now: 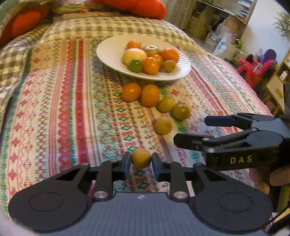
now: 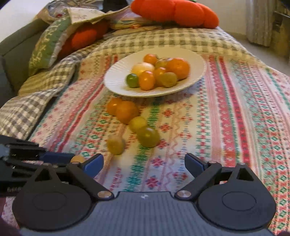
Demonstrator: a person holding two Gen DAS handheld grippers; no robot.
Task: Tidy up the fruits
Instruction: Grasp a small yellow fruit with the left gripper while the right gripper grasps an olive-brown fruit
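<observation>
Surface: patterned cloth (image 1: pixel 72 101) in red, green and cream bands, spread over a checked blanket (image 2: pixel 154 41) on a bed or sofa. Orange cushion (image 2: pixel 174 12) at the far end; shelves (image 1: pixel 223 18) and a red chair (image 1: pixel 253 70) in the room beyond.

Container: white plate (image 1: pixel 108 52), ribbed rim, resting on the cloth. Contents, heaped toward its right half: one large pale yellow fruit (image 1: pixel 134 55), several oranges, the biggest at the right (image 1: pixel 169 54), one bright green fruit (image 1: pixel 136 65), one olive-green fruit (image 1: pixel 169 65), one brownish fruit at the back (image 1: pixel 150 50). All touch or nearly touch one another.

Loose on the cloth, just in front of the plate: two oranges (image 1: pixel 131 91) (image 1: pixel 150 95), touching. Then a curving run toward the camera of three yellow-green fruits (image 1: pixel 165 104) (image 1: pixel 181 112) (image 1: pixel 162 125); the first two are touching, the third sits a little apart.

Left gripper (image 1: pixel 141 160): fingers closed on a small yellow fruit (image 1: pixel 141 158), one pad on each side. Fruit is near-round, no clear long axis; whether it is lifted or resting on the cloth cannot be told.

Right gripper (image 2: pixel 144 161): fingers spread wide, nothing between them, just beside the left gripper on its right, pointing toward the loose fruit.
</observation>
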